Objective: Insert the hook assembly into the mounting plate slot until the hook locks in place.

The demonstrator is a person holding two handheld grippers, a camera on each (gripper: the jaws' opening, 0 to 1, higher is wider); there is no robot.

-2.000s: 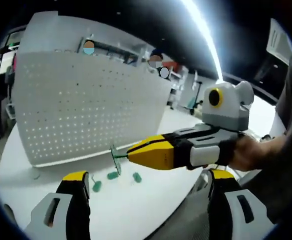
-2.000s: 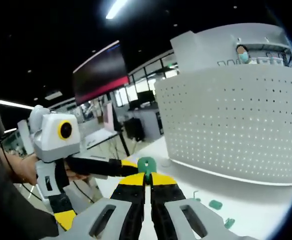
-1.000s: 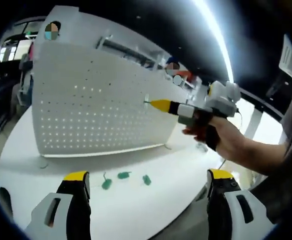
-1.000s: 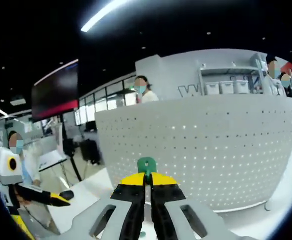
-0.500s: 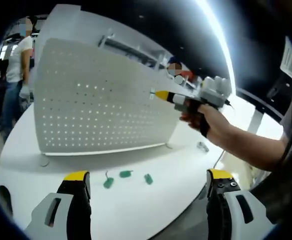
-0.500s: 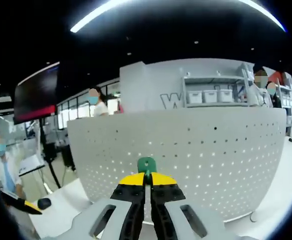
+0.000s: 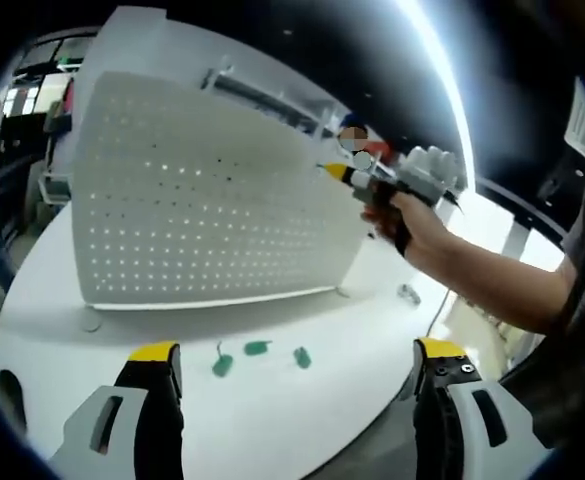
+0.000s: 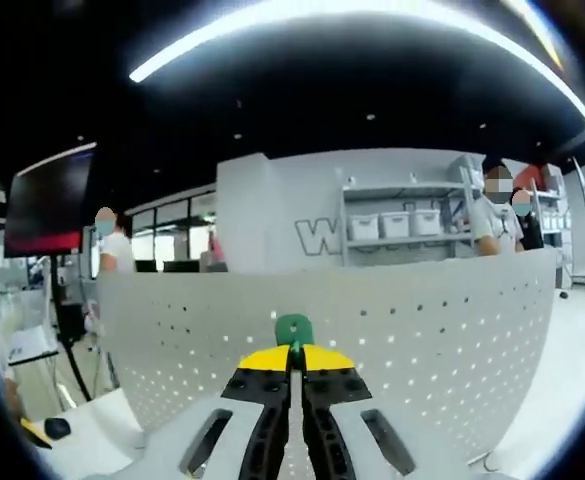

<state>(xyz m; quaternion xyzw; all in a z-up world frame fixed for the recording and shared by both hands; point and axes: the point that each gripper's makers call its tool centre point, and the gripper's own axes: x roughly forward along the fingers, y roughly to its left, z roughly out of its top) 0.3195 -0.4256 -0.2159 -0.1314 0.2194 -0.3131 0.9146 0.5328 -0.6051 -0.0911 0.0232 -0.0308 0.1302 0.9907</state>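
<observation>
A white pegboard mounting plate (image 7: 202, 200) stands upright on the round white table (image 7: 272, 420). In the right gripper view the plate (image 8: 452, 340) spans the frame just ahead. My right gripper (image 8: 294, 358) is shut on a green hook assembly (image 8: 294, 328), held near the plate's upper rows of holes. In the left gripper view that right gripper (image 7: 334, 172) is held by a hand at the plate's top right area. My left gripper (image 7: 292, 375) stands open low over the table, nothing between its yellow-tipped fingers (image 7: 154, 352). Three green hooks (image 7: 258, 348) lie on the table before the plate.
A small metal piece (image 7: 408, 294) lies on the table right of the plate. The table's edge curves at the lower right. Behind the plate are shelves with white bins (image 8: 402, 225) and people standing (image 8: 498, 215).
The right gripper with the green hook has risen and moved closer to the plate's upper part. The left gripper has stayed open and roughly still.
</observation>
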